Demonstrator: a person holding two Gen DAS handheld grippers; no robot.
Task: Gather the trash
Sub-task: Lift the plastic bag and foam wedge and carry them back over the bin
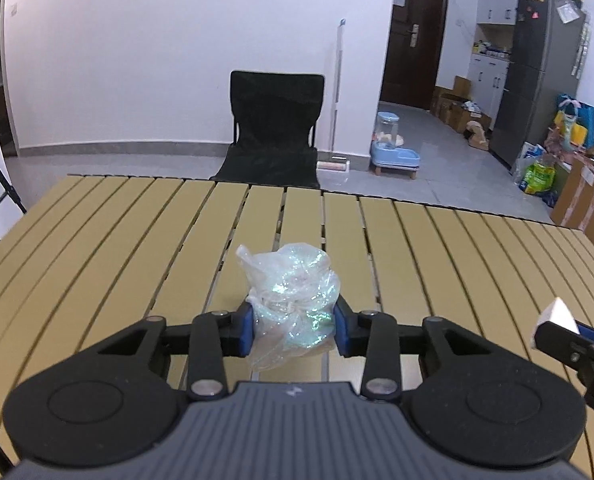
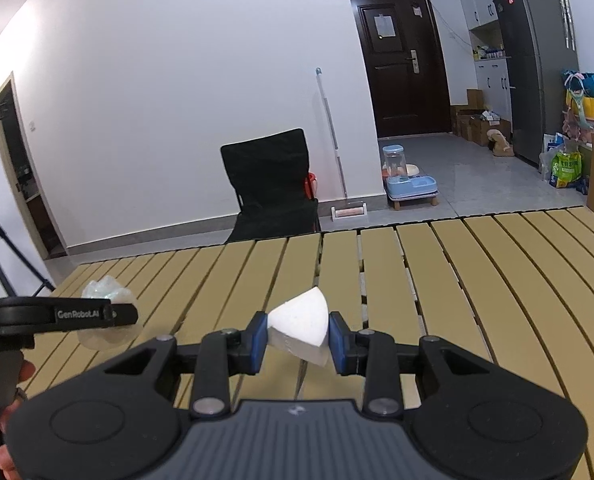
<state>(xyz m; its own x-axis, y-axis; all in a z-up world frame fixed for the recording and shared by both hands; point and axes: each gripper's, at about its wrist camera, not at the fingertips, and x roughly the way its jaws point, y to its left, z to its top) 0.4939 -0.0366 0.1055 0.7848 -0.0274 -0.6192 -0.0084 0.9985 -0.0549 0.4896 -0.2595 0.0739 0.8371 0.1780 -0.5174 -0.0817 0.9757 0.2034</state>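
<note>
Left tool (image 1: 293, 330) clamped on crumpled plastic wrap (image 1: 291, 300); blue pads (image 1: 245, 330) press both sides, wrap bulging up and forward past tips, over slatted surface (image 1: 137, 240); contact with slats unclear. Right tool (image 2: 296, 342) narrow, gripping white foam wedge (image 2: 300, 326) between pads, wedge point up, held above surface. From right view, left tool at far left, wrap partly hidden behind its finger. From left view, foam and right tool tip at right edge, well apart from wrap. Black chair (image 1: 275, 128) beyond surface.
</note>
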